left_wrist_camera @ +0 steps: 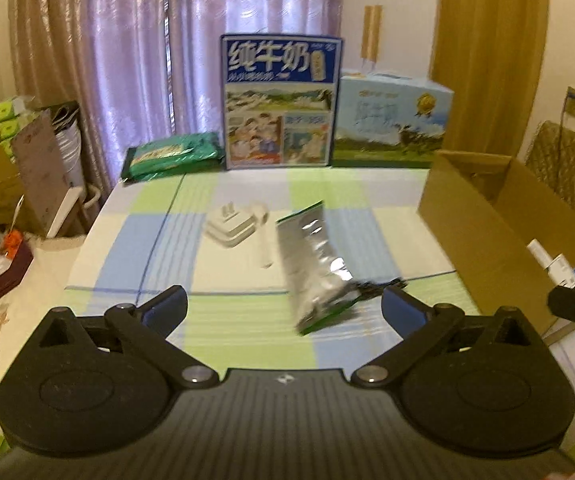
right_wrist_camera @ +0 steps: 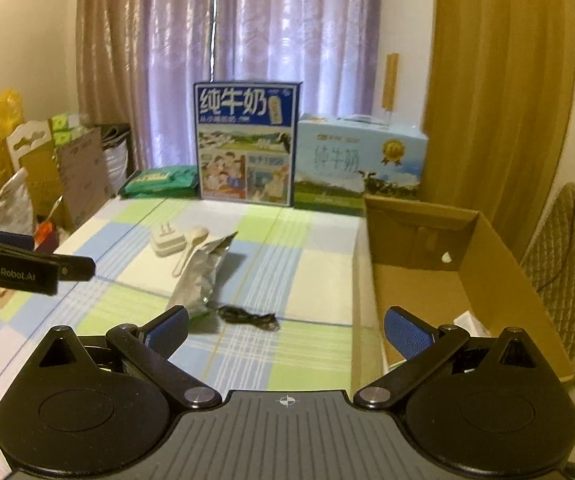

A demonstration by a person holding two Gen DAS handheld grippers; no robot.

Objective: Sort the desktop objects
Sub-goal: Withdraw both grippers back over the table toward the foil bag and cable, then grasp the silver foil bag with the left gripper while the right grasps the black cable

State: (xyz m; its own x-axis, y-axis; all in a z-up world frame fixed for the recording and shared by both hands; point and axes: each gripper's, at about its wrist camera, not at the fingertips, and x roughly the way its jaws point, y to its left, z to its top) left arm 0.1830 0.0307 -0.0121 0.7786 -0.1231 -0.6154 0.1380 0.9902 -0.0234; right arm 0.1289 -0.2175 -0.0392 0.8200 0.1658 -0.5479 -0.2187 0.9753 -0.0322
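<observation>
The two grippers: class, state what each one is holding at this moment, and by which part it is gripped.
Nothing is held. The left gripper is open above the checked tablecloth, near the silver pouch; the right gripper is open and empty.

Your left gripper (left_wrist_camera: 285, 308), matte black, round hinge housings, silver screws, blue pads (left_wrist_camera: 169, 307), your right gripper (right_wrist_camera: 285, 328) alike, crosshair mark on its ribbed grey body, "GenRobot.AI" lettering on the left one's side.
</observation>
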